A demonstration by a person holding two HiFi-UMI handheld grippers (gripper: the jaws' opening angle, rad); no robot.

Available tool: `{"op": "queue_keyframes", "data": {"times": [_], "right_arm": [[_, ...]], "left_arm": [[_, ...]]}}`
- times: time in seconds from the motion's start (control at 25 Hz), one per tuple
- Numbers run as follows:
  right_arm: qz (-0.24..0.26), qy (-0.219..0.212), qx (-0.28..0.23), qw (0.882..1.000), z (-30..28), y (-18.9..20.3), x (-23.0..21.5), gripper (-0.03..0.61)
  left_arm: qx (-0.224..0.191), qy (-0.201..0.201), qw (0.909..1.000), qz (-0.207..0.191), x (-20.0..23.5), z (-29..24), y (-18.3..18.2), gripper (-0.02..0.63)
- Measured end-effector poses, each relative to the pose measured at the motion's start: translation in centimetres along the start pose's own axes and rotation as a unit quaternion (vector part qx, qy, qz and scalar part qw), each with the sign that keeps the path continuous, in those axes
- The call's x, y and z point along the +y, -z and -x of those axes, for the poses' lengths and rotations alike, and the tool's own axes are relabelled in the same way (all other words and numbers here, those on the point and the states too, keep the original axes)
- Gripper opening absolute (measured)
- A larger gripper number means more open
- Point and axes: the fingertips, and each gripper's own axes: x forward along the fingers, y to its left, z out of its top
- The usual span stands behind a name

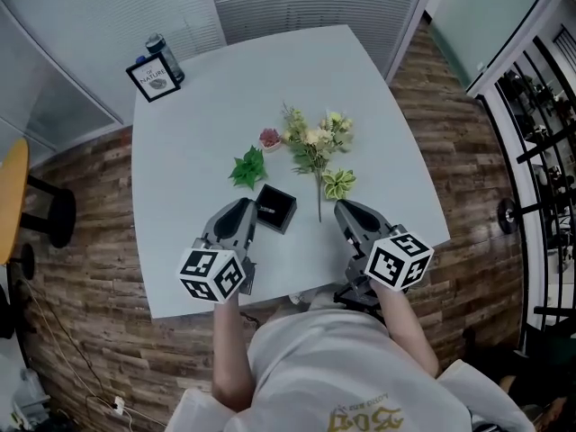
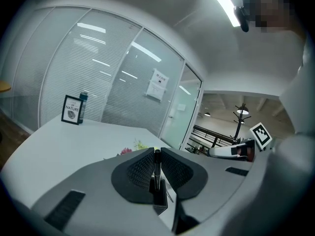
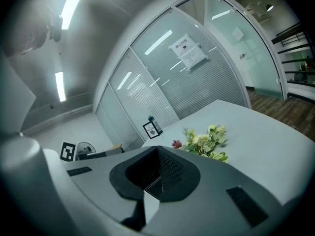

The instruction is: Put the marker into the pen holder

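A slim black marker [image 2: 156,173] stands upright between the jaws of my left gripper [image 2: 156,151], which is shut on it. Its lower end points down into the square black pen holder [image 2: 159,201] directly below. In the head view the pen holder [image 1: 275,207] sits on the white table [image 1: 198,133] near the front edge, and the left gripper [image 1: 250,208] touches its left side. The marker itself is too small to make out there. My right gripper [image 1: 343,208] hovers to the right of the holder. In its own view the right gripper [image 3: 158,149] is shut and holds nothing.
A bunch of artificial flowers [image 1: 315,144], a green leaf sprig [image 1: 247,167] and a small pink bloom [image 1: 269,138] lie just beyond the holder. A framed sign [image 1: 153,79] and a can [image 1: 166,58] stand at the far left corner. An orange chair [image 1: 11,196] is left of the table.
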Motion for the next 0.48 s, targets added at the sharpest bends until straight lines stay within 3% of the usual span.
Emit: {"op": "queue_keyframes", "data": {"times": [0.48], "right_arm": [[-0.016, 0.01, 0.014, 1.0, -1.4, 0.2, -2.4, 0.017]], "left_arm": [[0.035, -0.013, 0.9993, -0.005, 1.8, -2.6, 1.3, 0.046]]}}
